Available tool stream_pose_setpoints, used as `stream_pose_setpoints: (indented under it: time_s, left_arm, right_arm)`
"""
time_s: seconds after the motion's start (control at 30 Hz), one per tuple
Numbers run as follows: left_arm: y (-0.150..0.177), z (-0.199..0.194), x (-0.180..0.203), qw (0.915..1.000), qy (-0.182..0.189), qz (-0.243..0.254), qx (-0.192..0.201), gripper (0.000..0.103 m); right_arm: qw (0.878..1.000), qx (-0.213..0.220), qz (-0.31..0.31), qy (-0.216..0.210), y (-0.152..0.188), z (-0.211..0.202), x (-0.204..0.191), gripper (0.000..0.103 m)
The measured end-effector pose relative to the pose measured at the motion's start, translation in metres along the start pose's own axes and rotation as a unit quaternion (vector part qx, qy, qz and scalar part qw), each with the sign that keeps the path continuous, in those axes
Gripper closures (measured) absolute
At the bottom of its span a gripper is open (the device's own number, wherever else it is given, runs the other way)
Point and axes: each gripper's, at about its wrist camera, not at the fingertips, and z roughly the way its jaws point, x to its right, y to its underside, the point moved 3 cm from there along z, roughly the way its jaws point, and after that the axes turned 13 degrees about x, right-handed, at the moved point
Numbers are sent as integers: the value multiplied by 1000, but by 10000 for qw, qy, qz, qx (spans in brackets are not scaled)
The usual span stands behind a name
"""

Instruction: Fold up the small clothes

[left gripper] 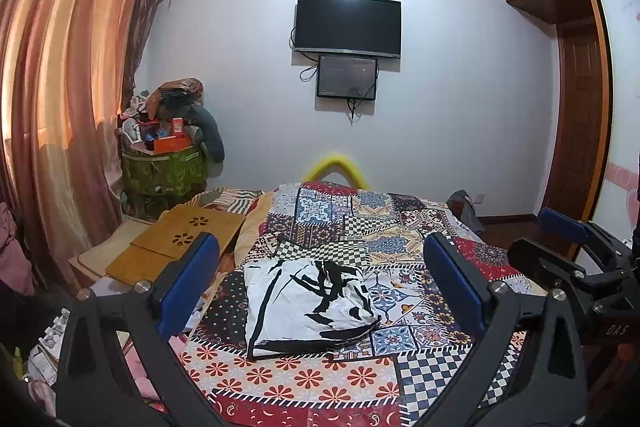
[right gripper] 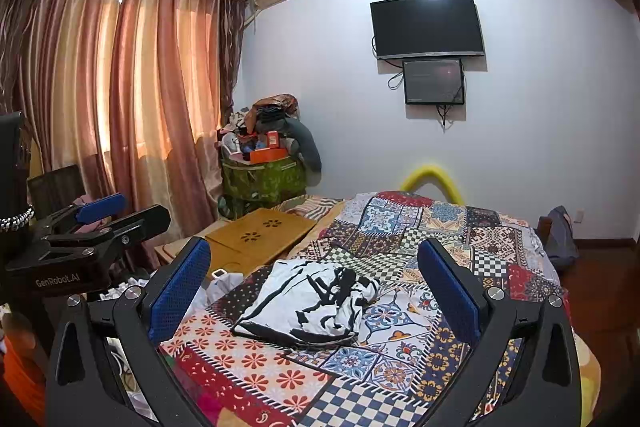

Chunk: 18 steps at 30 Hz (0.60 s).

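Left wrist view shows the left claw (left gripper: 320,267) and right claw (right gripper: 314,273) both spread wide and empty, raised above the bed (left gripper: 304,383), where the black-and-white garment (left gripper: 308,303) lies rumpled for grasping.

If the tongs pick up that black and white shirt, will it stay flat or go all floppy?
Probably floppy: the black and white shirt already lies wrinkled and bunched on the patchwork bedspread. It looks thin, so likely light. Pinched at one spot, the rest would probably dangle and unfold.

white-and-black garment (left gripper: 308,307) | loosely folded, rumpled | lying on patchwork bedspread (left gripper: 280,387)
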Motion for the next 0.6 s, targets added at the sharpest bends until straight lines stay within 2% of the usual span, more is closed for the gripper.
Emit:
stream_pose_setpoints:
  time_s: [0.6]
  left_arm:
    - [-2, -2, -4, 9999, 90, 17, 84, 0]
  right_arm:
    - [10000, -1, 13, 28, -2, 1, 2, 0]
